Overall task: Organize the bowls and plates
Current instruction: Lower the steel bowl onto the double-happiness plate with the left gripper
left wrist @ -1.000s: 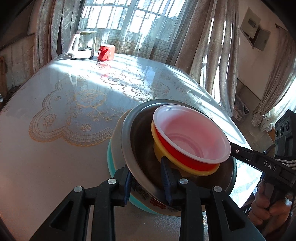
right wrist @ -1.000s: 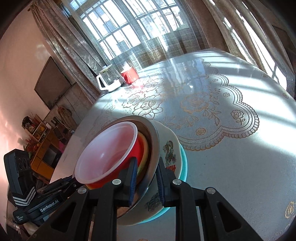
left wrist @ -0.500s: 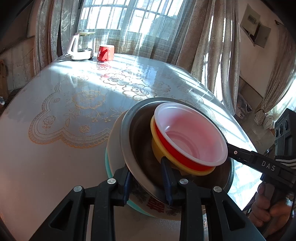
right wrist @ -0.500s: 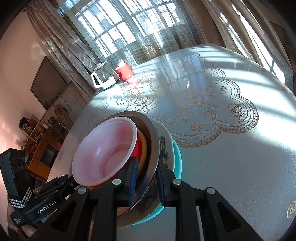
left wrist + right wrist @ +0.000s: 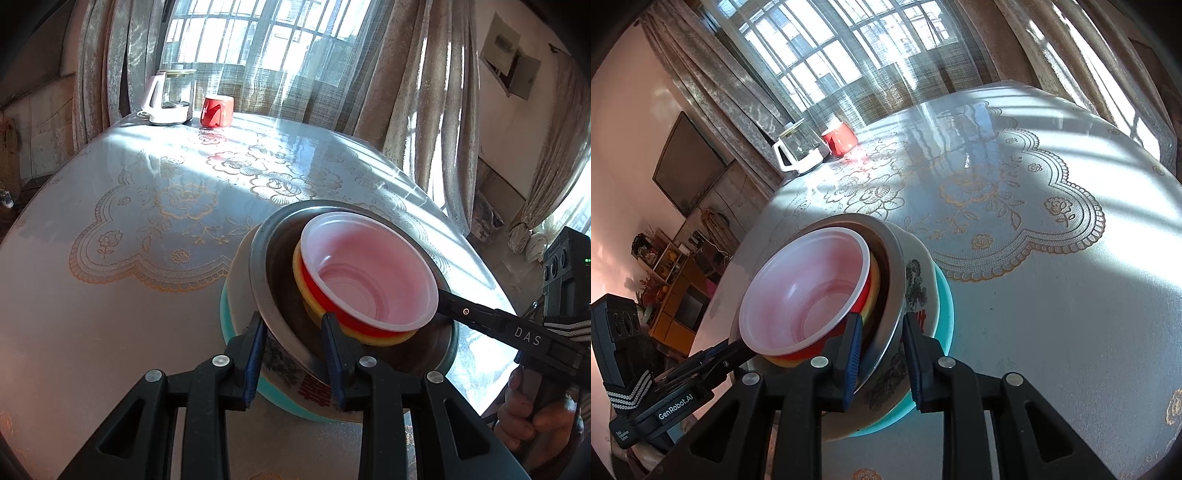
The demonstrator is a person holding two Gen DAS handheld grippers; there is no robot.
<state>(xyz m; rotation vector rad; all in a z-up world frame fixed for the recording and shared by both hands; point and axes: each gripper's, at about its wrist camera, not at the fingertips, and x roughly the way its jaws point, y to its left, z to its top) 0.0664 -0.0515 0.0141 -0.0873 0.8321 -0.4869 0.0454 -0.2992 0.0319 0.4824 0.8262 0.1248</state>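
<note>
Sunlit windows with sheer curtains fill the top of both views, above a round bench [image 5: 110,295] covered in a white cloth with gold floral lace pattern. At the far edge, upper left of the frame in the left wrist view, a glass kettle [image 5: 171,98] stands just beside a red cup [image 5: 217,110].

A nested stack sits in the lower centre of both views. From the bottom: a teal plate [image 5: 943,295], a white printed bowl [image 5: 918,284], a metal bowl [image 5: 266,266], a yellow bowl [image 5: 297,266], a red bowl [image 5: 314,284] and a white-lined pink bowl [image 5: 365,273] on top.

Left tongs [image 5: 293,343] are clenched on the near rim of the metal bowl, one finger inside, one outside. Right tongs [image 5: 882,343] grasp the same bowl's rim on the opposite side, likewise straddling it. In the left wrist view the right tongs enter from the lower right, with a hand [image 5: 528,413] on the handle.
</note>
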